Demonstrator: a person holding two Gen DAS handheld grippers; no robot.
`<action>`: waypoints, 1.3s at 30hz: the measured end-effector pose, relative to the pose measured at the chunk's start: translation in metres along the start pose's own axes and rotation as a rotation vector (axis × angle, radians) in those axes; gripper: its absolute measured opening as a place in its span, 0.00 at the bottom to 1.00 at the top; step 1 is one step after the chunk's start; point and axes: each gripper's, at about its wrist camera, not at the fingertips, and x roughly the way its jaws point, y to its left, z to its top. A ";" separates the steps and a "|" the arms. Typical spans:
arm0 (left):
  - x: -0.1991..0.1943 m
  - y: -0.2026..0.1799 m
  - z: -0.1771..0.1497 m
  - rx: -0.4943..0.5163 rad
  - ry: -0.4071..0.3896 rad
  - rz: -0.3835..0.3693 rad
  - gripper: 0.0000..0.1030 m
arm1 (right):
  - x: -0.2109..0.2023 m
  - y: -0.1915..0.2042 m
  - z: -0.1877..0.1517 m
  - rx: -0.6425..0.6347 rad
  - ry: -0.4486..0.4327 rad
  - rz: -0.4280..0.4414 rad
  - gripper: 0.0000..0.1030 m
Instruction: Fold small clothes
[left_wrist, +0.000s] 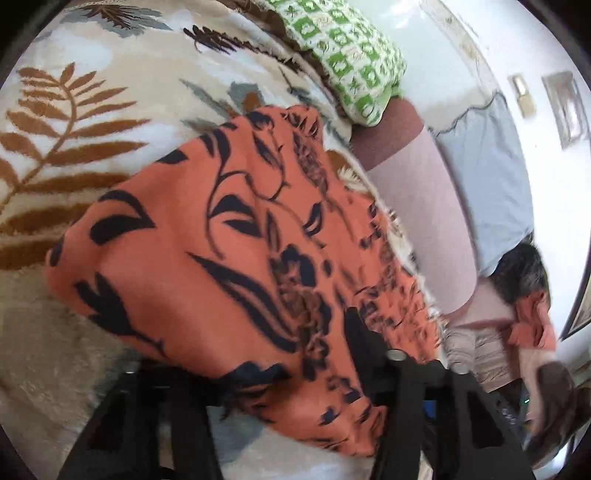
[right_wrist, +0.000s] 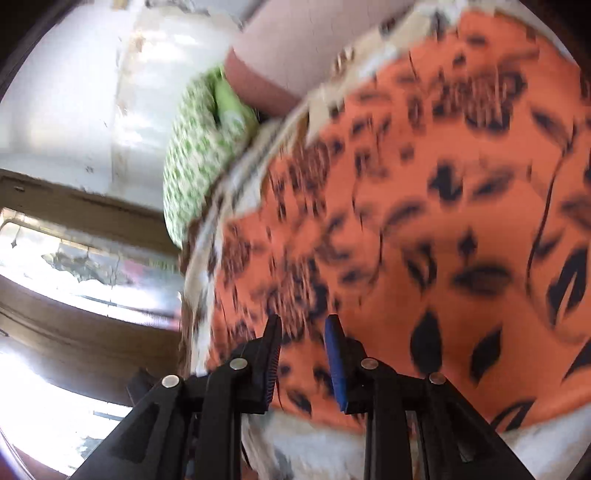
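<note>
Because both views are smeared by motion, only the broad layout can be read with confidence.

Garment: orange garment (left_wrist: 207, 236) with a black leaf-and-flower print lies spread on the leaf-patterned blanket (left_wrist: 74, 122), most of its width flat, which suits a fold made by carrying one edge over the rest.
Garment edge: the near hem drapes over the left gripper (left_wrist: 291, 402), hiding the fingertips; the cloth looks lifted there, not resting flat.
Left fingers: I cannot tell whether they pinch the cloth or stand apart, since the fabric covers the gap between them.
Right gripper (right_wrist: 303, 332): it hovers above the garment's near edge, its fingers (right_wrist: 334, 354) apart with the orange cloth (right_wrist: 424, 221) visible through the gap and nothing held between the blue pads.
Reason for the pose: judging by the task, the spread fingers sit over the hem ready to take a second corner, so both corners could travel together and keep the fold square.
Beyond the garment: green patterned pillow (left_wrist: 351, 55) lies at the blanket's far side, past the garment, clear of the folding area.
Risk: thin, floppy cloth may slip or bunch if only one corner is caught.
</note>
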 end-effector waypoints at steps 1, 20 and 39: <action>0.003 -0.005 0.000 0.030 0.005 0.012 0.59 | -0.003 0.000 0.002 -0.002 -0.022 0.015 0.26; 0.014 -0.014 0.007 0.099 -0.008 0.051 0.56 | 0.021 0.003 0.015 -0.047 -0.017 -0.057 0.26; -0.013 -0.095 -0.017 0.555 -0.178 0.075 0.16 | 0.023 -0.021 0.042 0.041 0.021 -0.022 0.25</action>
